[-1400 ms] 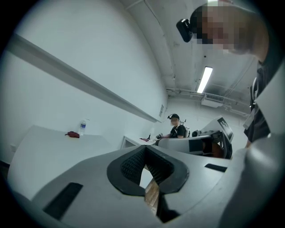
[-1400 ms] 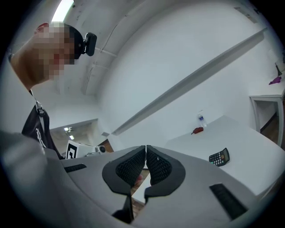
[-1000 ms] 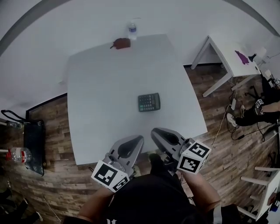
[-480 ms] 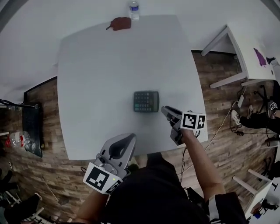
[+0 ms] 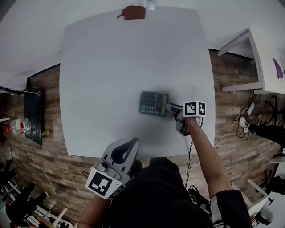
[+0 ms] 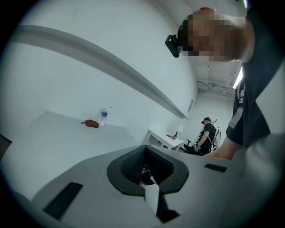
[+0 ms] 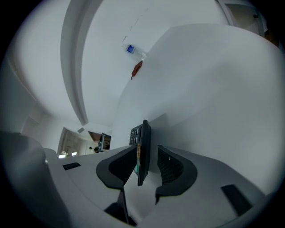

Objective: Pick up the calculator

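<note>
No print is legible here: the keys of the calculator [image 5: 154, 103] are too small to read, and the blue label on the clear bottle [image 7: 133, 50] is only a blur of colour. Whether there is anything in the bottle I cannot tell. It stands at the far edge of the pale grey table [image 5: 111, 67], just beside a small red-brown thing [image 5: 133, 12].

The calculator lies flat on the table near its right edge. My right gripper [image 5: 170, 108] is at its right end. The jaws are spread with the calculator's edge between them, and there is a gap on at least one side.

My left gripper [image 5: 126, 143] hangs off the table's near edge, jaws pressed together on nothing.

The floor [image 5: 58, 178] is brown wood plank and the walls are white. A second white table [image 5: 271, 58] stands to the right, and a black bag [image 5: 33, 113] sits on the floor to the left.
</note>
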Available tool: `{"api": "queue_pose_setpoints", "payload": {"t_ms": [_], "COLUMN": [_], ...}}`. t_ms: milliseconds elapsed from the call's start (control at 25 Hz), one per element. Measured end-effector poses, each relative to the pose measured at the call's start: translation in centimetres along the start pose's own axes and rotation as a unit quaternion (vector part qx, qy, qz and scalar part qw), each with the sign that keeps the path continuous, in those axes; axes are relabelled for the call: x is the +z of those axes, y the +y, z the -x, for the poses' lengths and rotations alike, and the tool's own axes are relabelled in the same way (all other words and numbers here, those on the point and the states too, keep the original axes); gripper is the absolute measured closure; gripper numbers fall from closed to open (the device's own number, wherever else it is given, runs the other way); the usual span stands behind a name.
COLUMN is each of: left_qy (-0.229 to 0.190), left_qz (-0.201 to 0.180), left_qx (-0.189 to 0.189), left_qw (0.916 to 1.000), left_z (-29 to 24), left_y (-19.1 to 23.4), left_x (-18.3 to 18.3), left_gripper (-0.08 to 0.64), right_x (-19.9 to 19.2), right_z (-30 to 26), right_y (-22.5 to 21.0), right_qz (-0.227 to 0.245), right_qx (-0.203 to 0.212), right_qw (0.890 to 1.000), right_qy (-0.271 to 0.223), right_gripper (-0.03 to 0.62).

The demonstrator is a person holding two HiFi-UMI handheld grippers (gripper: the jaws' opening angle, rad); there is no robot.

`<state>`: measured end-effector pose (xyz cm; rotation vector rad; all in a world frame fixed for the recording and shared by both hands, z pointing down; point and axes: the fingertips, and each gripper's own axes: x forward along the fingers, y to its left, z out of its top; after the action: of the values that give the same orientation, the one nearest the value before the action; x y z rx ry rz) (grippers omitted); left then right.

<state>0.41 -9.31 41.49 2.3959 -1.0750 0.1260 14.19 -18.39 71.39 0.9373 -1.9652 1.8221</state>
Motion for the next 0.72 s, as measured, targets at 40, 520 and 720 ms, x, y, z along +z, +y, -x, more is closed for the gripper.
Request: {"api": "queue_pose_setpoints", "payload": {"t_ms": [40,520,720], "left_qy": [0.005,0.009,0.002], "left_qz": [0.000,0.013,0.008], "left_qx": [0.006,0.040,0.046], "left_qw": [1.0000,0.9991,0.9989], "left_z": [0.1,0.4,0.7], "left_y": [0.1,1.1,1.2], "left_x": [-0.3,-0.8,-0.6], "left_gripper": [0.555,0.555,0.555], "right_x": [-0.2,-0.7,-0.8], "right_z": [-0.3,-2.4,-2.4], "right_y": [-0.1,0.4,0.7], "right_qz": [-0.001,-0.001,0.011], "right_qx": [0.001,0.035,0.041], "right_qw": [1.000,0.998,0.997], "right_qy": [0.007,0.061,0.060], "right_gripper": [0.466,0.526,0.536]}}
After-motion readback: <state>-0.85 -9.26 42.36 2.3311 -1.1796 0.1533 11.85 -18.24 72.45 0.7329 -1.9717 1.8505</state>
